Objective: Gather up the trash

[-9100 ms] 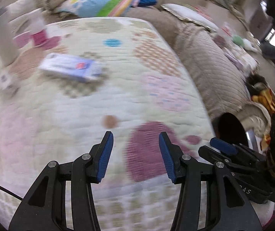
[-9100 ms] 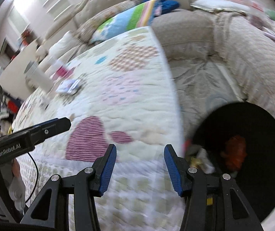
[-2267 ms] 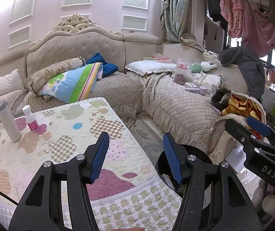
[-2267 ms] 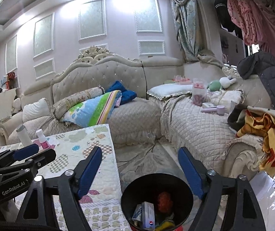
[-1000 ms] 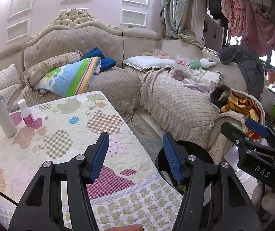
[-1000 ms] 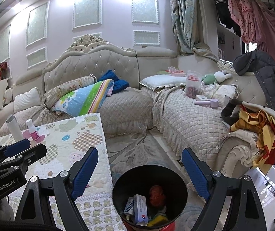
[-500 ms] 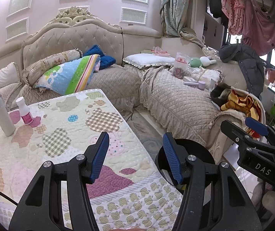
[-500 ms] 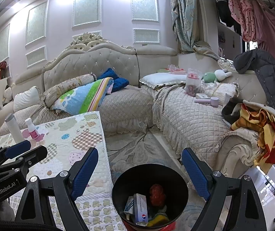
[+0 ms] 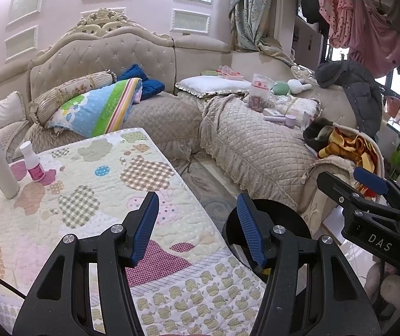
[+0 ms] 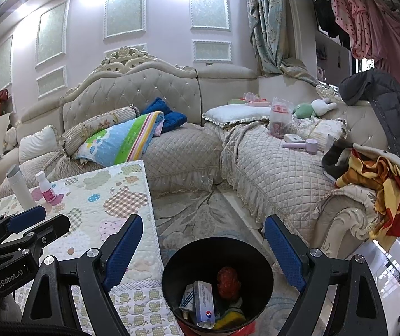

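Black bin holds white box, red crumpled wrapper.

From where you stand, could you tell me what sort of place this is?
Most likely a lived-in home living room: a beige tufted corner sofa strewn with pillows, a low table under a patchwork quilted cover, and a round black trash bin on the floor.
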Motion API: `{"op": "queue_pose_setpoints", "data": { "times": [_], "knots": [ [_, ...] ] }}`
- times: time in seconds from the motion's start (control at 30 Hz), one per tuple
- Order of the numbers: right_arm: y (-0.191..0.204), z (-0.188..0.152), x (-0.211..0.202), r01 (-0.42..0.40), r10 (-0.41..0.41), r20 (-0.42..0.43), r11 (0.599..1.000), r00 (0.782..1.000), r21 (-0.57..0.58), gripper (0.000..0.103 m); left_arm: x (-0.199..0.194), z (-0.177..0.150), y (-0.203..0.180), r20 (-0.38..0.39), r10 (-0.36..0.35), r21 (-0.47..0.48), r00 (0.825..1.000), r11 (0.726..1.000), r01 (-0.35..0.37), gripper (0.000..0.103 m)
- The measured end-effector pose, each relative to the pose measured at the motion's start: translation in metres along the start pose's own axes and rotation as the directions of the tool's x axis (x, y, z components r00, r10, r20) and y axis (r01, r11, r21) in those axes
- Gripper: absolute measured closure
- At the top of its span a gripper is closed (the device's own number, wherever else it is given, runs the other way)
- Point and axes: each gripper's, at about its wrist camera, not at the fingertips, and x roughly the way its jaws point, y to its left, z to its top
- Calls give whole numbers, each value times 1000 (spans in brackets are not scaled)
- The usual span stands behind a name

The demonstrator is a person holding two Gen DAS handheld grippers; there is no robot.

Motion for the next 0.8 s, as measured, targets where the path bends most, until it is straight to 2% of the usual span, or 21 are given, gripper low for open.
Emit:
{"op": "queue_pose_setpoints", "data": {
  "times": [0.8],
  "knots": [
    [-1,-3,7,13,-13,-29,1000,999,7,16,11,-2,-2,-30,-14,4,999,1000,14,46]
  ]
}}
